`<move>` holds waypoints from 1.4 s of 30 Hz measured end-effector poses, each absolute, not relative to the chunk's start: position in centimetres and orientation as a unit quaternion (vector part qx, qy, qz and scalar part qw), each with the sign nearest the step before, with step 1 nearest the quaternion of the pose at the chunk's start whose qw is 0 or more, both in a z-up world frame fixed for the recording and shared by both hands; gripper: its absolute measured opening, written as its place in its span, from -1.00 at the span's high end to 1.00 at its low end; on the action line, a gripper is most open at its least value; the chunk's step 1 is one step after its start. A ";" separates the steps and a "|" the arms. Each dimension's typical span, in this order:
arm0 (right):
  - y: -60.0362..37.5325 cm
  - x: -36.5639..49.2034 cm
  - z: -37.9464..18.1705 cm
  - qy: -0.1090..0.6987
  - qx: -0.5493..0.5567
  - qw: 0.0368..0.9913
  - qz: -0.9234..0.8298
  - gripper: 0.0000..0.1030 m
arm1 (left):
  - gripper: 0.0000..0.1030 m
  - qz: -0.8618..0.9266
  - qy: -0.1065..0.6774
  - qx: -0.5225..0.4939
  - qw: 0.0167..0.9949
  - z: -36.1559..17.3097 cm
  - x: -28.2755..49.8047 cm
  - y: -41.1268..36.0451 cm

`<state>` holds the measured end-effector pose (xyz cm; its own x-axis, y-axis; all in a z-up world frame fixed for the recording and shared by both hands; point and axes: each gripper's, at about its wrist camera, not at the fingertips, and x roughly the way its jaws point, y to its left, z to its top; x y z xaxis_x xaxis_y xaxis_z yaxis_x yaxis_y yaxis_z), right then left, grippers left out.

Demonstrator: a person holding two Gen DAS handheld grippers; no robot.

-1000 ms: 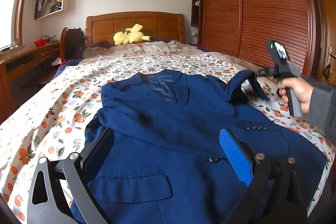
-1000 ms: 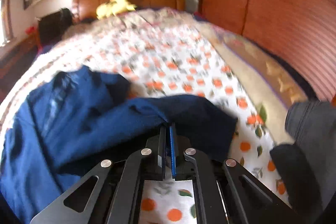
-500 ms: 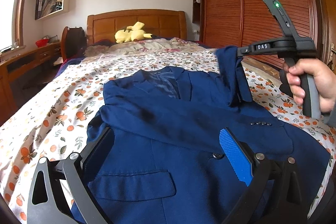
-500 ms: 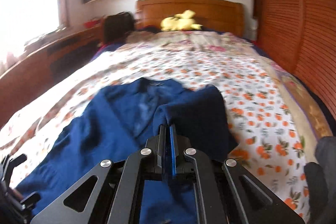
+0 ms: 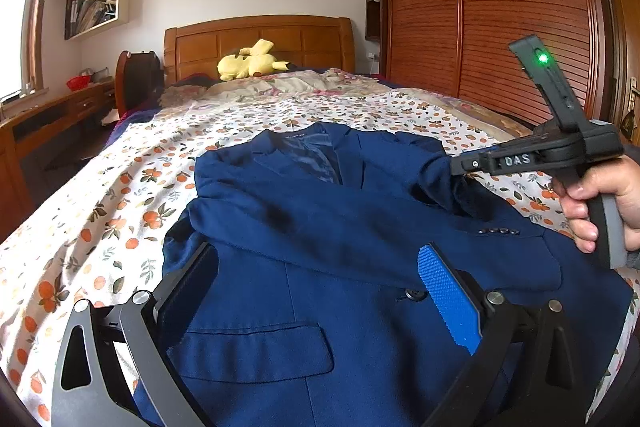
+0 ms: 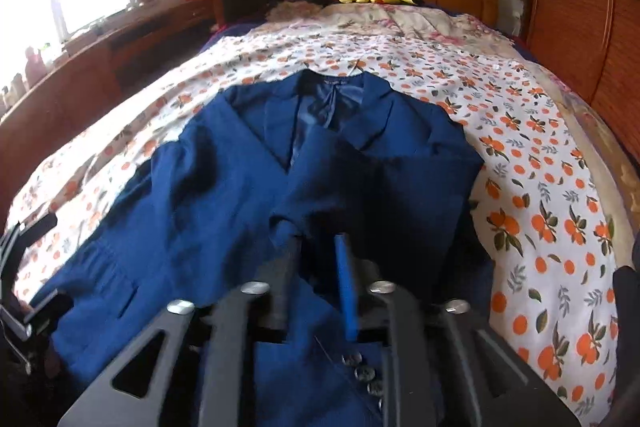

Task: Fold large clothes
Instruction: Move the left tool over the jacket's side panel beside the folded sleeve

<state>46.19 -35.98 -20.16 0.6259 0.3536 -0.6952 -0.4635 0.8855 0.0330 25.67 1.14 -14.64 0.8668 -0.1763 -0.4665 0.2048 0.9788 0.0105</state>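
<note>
The only text that can be read is the word "DAS", in pale raised letters on the side of the black plastic hand-held right gripper, seen in the left wrist view. A small woven label sits inside the collar of the dark blue suit jacket on the bed, but its writing is too small and blurred to read. The spines of the books on the white wall shelf show no letters that can be made out.
</note>
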 end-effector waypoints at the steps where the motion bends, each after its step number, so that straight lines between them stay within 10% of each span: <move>1: -36.1 45.9 -20.2 0.369 -0.075 0.897 0.229 0.45 | -0.95 -0.099 0.239 0.032 0.965 -14.7 25.7 1.1; 42: -52.0 32.6 -22.4 0.340 -0.096 0.907 0.228 -0.14 | -0.95 -0.142 0.319 0.118 0.930 -14.9 33.7 -15.7</move>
<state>32.64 -52.01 -22.39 0.6643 0.3479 -0.6616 -0.4789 0.8776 -0.0194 33.68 -15.72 -14.88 0.7566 -0.1883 -0.6263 0.3390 0.9318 0.1295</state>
